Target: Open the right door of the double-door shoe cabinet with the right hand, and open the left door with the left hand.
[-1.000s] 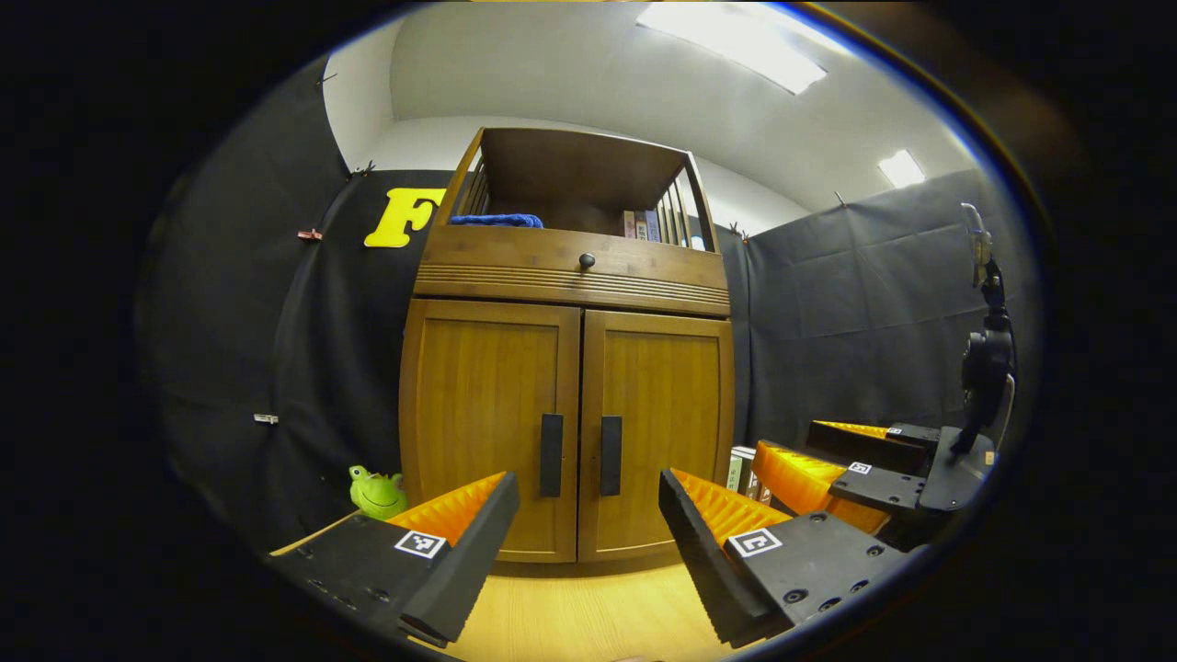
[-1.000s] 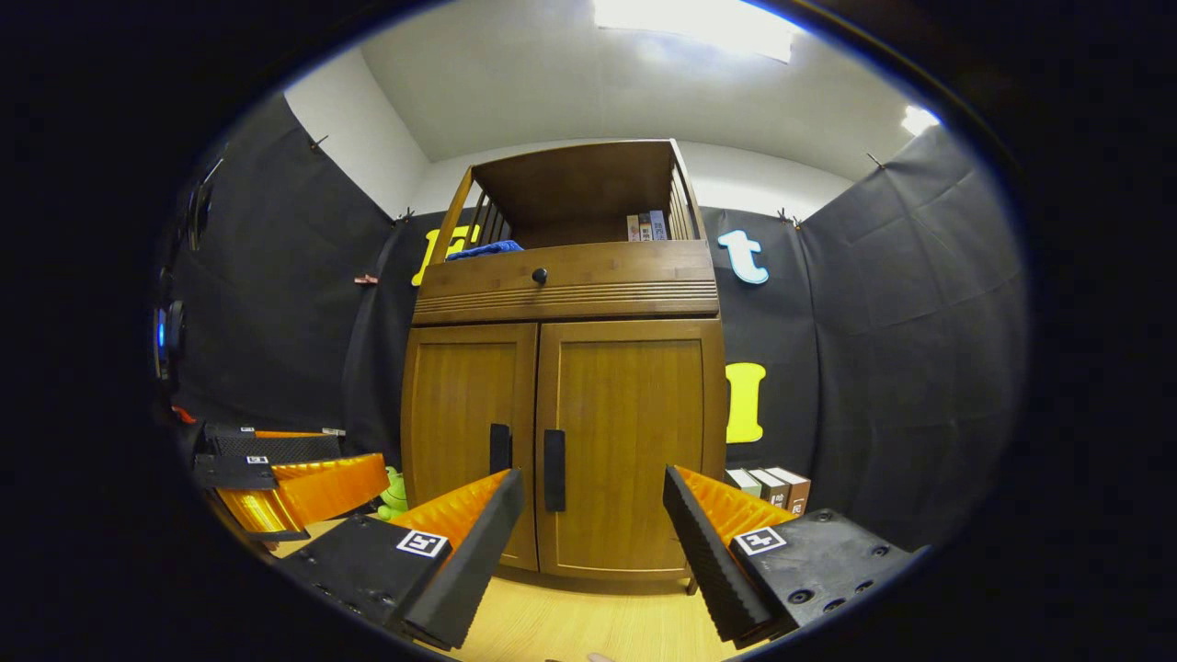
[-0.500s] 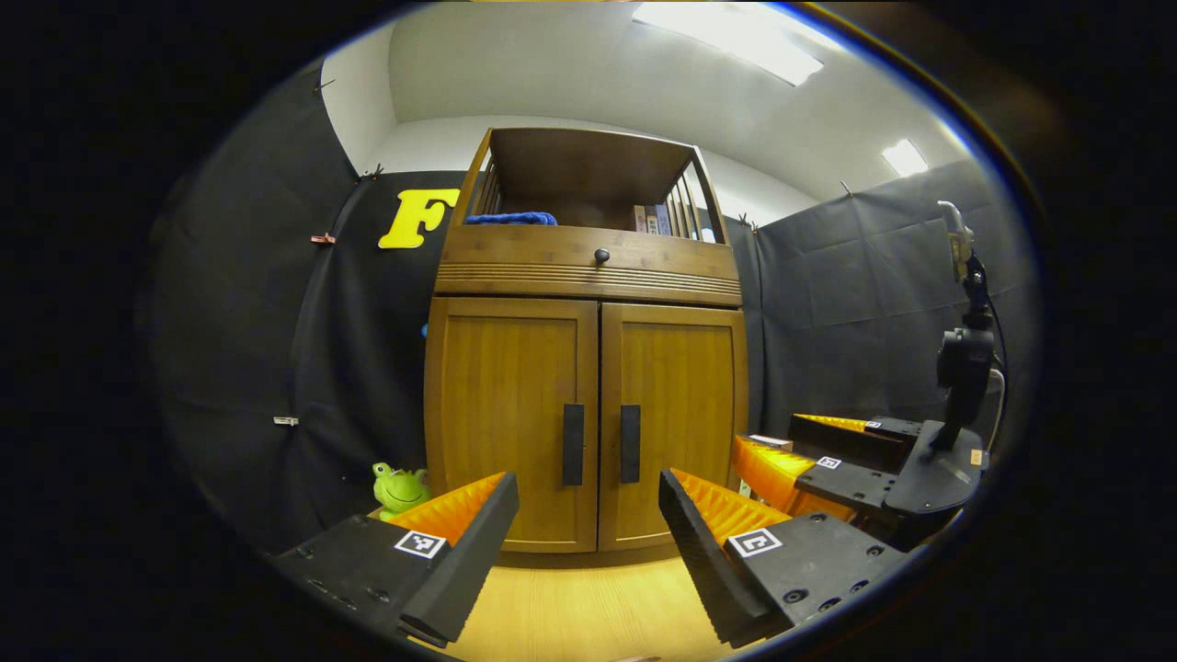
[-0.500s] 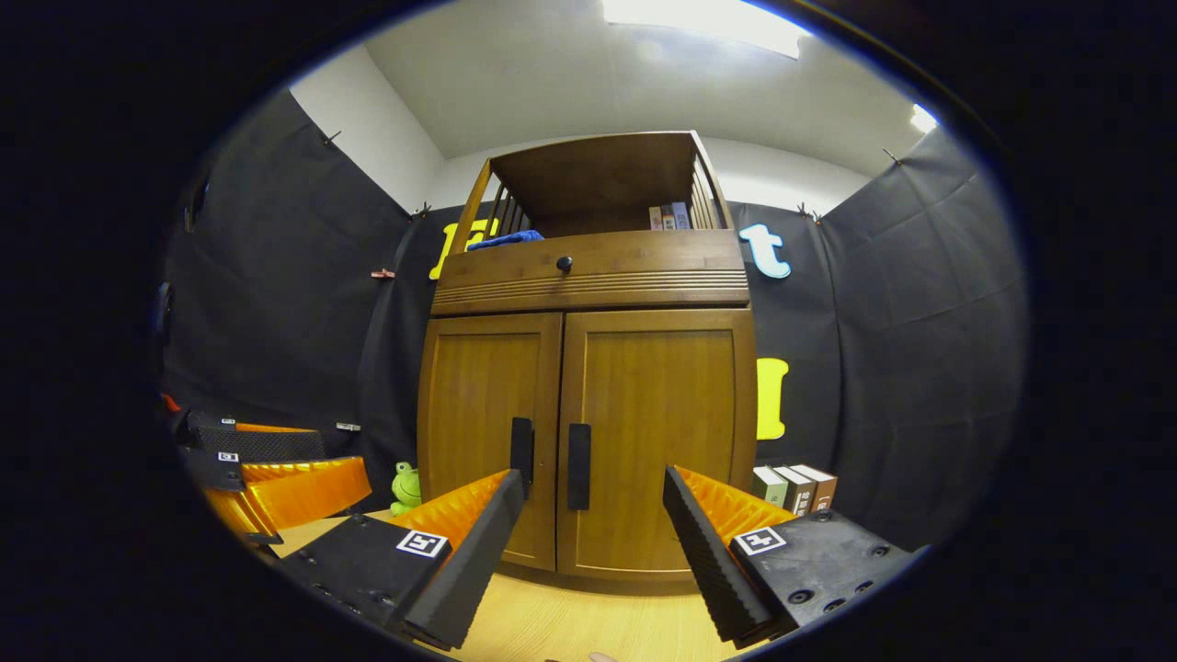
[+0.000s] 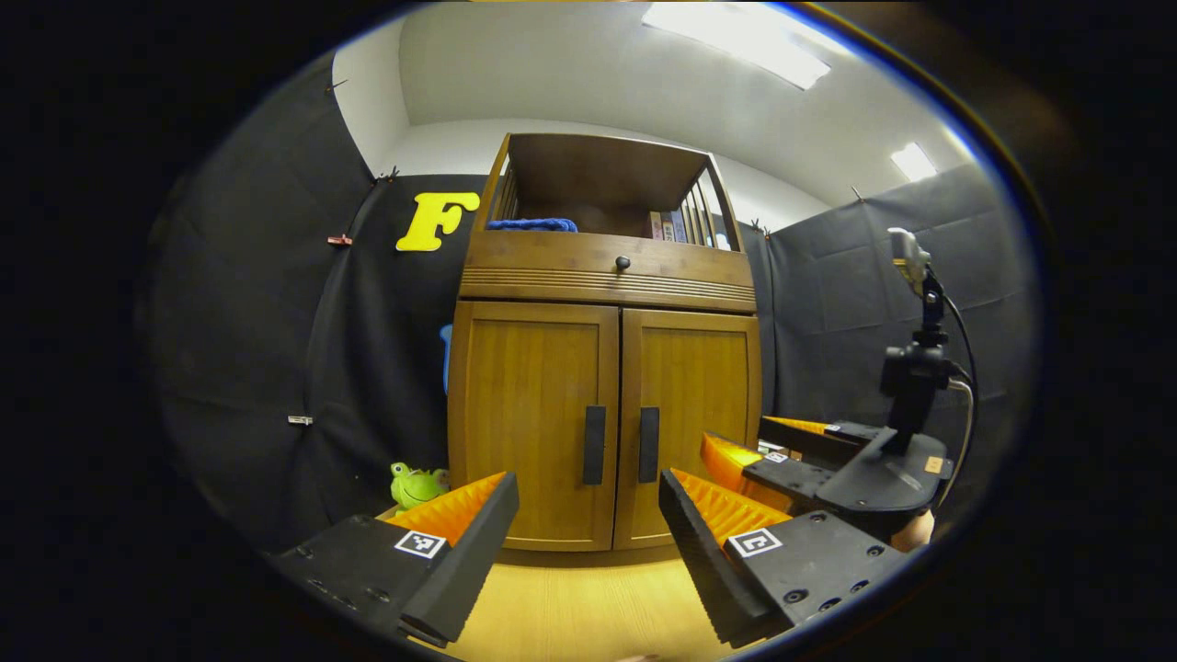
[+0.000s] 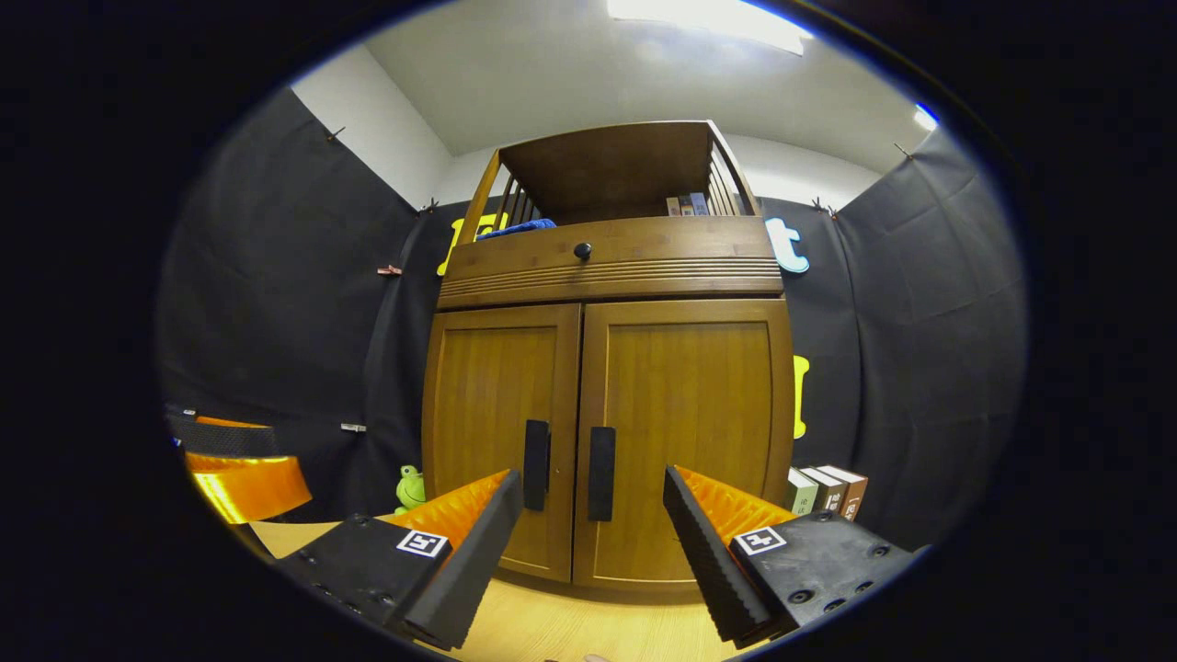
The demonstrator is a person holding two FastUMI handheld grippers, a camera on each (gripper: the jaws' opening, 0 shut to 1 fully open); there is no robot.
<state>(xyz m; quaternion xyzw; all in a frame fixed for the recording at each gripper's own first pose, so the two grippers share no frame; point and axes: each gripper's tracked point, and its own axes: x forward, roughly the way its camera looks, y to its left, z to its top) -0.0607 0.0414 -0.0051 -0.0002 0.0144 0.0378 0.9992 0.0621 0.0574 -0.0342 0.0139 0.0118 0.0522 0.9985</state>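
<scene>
The right gripper (image 6: 593, 538) is being held with its jaws spread wide and nothing between them, aimed at the right door's handle (image 6: 601, 473), which is sitting well apart from the fingertips. The left gripper (image 5: 588, 538) is likewise being carried wide open and empty, lined up low before the left door's handle (image 5: 594, 445).

Both doors, the left door (image 5: 533, 423) and the right door (image 6: 685, 441), are being seen shut on the shoe cabinet (image 6: 611, 276), which is standing on the tabletop (image 5: 575, 611) against the far wall. The doors are judged to be stiff wooden panels, light on their hinges; the slim upright bar handles beside the centre seam are the places to be gripped, each pinched across its width and pulled outward. A smooth handle may be slipping if it is caught only at the tips.

The hinges and any catch are being hidden, as is the cabinet's inside. A frog toy (image 5: 416, 483) is being glimpsed at the left, books (image 6: 823, 492) at the right.
</scene>
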